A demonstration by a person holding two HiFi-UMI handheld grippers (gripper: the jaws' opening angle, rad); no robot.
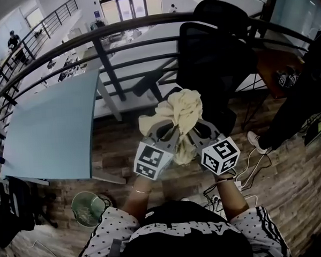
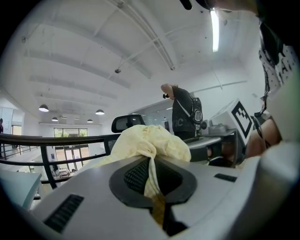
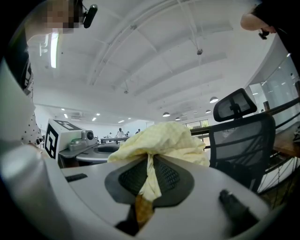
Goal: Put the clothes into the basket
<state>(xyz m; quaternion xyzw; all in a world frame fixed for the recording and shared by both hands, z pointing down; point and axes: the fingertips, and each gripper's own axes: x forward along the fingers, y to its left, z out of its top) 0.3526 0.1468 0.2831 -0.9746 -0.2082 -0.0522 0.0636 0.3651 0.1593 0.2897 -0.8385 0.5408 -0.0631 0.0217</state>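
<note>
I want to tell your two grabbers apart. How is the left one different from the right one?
In the head view the left gripper slants toward the right, while the right gripper slants toward the left, so their tips come close together. The left cube has a different black-and-white pattern from the right cube. What they share: both are shut on the same yellow cloth.

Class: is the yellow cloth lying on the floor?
No, the left claw and right claw grip the yellow cloth in the air.
</note>
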